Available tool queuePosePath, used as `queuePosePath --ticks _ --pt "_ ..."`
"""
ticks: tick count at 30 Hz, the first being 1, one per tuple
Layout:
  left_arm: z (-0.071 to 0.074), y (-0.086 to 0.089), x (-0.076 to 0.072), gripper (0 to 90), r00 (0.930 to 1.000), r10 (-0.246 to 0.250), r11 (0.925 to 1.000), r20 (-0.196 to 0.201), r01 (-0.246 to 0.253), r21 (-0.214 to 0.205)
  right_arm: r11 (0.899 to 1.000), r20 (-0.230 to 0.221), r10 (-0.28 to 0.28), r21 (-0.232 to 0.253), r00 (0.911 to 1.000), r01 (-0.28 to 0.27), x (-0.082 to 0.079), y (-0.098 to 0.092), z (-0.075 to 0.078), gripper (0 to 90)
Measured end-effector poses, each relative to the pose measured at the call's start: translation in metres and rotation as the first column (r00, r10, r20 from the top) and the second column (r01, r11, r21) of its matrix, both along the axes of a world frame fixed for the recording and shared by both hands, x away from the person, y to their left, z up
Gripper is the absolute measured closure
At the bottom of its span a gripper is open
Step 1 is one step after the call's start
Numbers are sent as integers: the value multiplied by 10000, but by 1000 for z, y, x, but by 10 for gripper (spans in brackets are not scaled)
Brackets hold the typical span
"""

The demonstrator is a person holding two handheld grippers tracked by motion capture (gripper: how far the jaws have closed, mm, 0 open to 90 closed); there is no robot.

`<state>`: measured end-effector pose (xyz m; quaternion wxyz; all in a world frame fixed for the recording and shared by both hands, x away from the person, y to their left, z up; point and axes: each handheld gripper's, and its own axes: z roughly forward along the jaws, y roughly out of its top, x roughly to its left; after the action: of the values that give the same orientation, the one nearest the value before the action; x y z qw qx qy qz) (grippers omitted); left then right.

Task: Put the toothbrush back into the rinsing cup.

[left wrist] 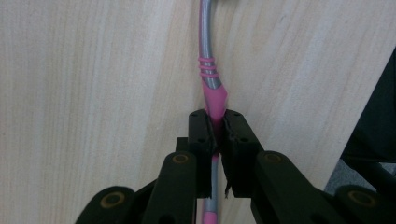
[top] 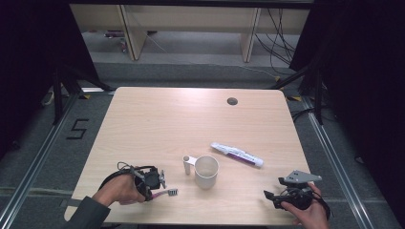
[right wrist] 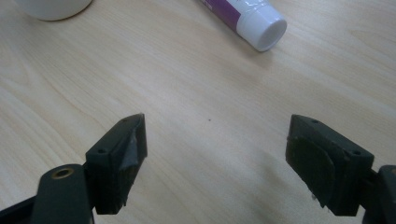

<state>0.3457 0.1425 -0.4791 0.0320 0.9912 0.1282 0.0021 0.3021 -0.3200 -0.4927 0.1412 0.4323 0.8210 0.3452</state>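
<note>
A pink and grey toothbrush [top: 167, 192] lies near the table's front left, its head pointing toward a white cup [top: 206, 171]. My left gripper [top: 155, 183] is shut on the toothbrush's pink handle [left wrist: 215, 100], clamped between both jaws. A white toothpaste tube [top: 237, 154] with a purple label lies right of the cup; its white cap end [right wrist: 261, 25] shows in the right gripper view. My right gripper [top: 270, 195] rests at the front right, open, with bare table between its jaws [right wrist: 215, 154]. The cup's handle [top: 187, 162] points left.
The wooden table [top: 157, 119] has a grey cable hole [top: 232, 101] near its back edge. Dark floor and black stands surround it. A floor mark "5" [top: 77, 129] sits to the left. The table's edge lies close behind my left gripper.
</note>
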Motion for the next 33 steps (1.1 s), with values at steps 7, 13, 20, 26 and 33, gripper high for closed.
queuePosePath --ticks 7,13,20,26,33 --pt "7 1 -1 823 9995 244 9986 222 -233 -474 10000 88 -22 8 10000 22 0 0 0 216" --pt "20 6 -4 824 9955 818 9872 471 -745 -1413 10000 102 -6 68 9999 6 0 -1 0 217" --pt "30 13 -4 824 9881 1183 9712 979 -946 -2185 10000 322 39 -50 9995 -38 1 -2 0 218" --pt "34 20 -2 823 9785 1374 9540 1538 -890 -2862 10000 210 -60 55 9998 59 0 -2 0 218" --pt "35 25 -4 823 9625 2146 9179 1662 -1406 -3711 9999 122 -118 80 9999 117 0 -2 0 218"
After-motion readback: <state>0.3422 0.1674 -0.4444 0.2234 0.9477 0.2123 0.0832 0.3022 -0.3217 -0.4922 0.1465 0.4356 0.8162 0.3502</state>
